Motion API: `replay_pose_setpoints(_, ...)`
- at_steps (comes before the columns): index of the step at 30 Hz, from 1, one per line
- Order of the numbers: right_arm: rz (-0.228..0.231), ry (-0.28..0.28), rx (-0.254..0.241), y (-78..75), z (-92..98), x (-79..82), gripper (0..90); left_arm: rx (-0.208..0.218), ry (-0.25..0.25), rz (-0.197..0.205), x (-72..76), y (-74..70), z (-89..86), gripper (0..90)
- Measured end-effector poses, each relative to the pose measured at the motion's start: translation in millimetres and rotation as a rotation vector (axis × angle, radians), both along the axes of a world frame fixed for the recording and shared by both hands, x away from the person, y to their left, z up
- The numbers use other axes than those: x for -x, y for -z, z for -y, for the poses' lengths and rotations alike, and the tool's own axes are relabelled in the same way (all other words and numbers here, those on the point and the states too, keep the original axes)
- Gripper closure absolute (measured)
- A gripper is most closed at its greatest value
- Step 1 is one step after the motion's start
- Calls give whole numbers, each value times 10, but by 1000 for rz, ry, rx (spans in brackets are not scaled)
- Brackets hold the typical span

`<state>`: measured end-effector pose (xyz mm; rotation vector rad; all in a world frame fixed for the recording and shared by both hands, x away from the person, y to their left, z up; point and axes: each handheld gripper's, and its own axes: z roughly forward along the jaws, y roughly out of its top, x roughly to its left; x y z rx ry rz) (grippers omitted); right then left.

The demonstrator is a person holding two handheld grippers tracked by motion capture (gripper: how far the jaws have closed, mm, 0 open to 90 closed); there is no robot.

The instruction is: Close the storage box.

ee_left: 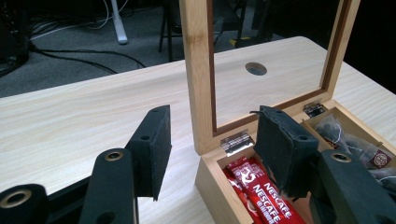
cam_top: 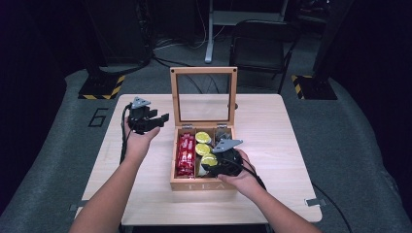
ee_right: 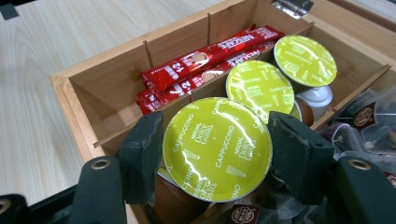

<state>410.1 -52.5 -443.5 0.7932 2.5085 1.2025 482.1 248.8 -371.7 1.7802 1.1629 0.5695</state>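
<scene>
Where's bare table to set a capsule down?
Bare tabletop lies right of the tea box, and along the front edge. Left of the box, the open left gripper hovers. The box's compartments are crowded, the right gripper around a capsule.

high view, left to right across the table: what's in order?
Left gripper → red Nescafe sticks in the tea box's left compartment → green capsules in the middle compartment → right gripper over the box's right side.

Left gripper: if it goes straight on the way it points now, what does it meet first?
Probably the open lid of the tea box: the left gripper has its jaws apart and the lid's near post stands between them, just ahead. Depth is unclear.
</scene>
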Motion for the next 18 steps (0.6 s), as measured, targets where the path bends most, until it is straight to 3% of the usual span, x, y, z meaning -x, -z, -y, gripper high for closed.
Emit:
replay_pose_setpoints(8, 12, 9, -31, -120, 74, -18, 371, 0, -1, -2, 6, -3, -2, 455)
replay_pose_setpoints(18, 33, 40, -29, -169, 238, -61, 372, -3, -3, -8, 6, 40, 3, 455)
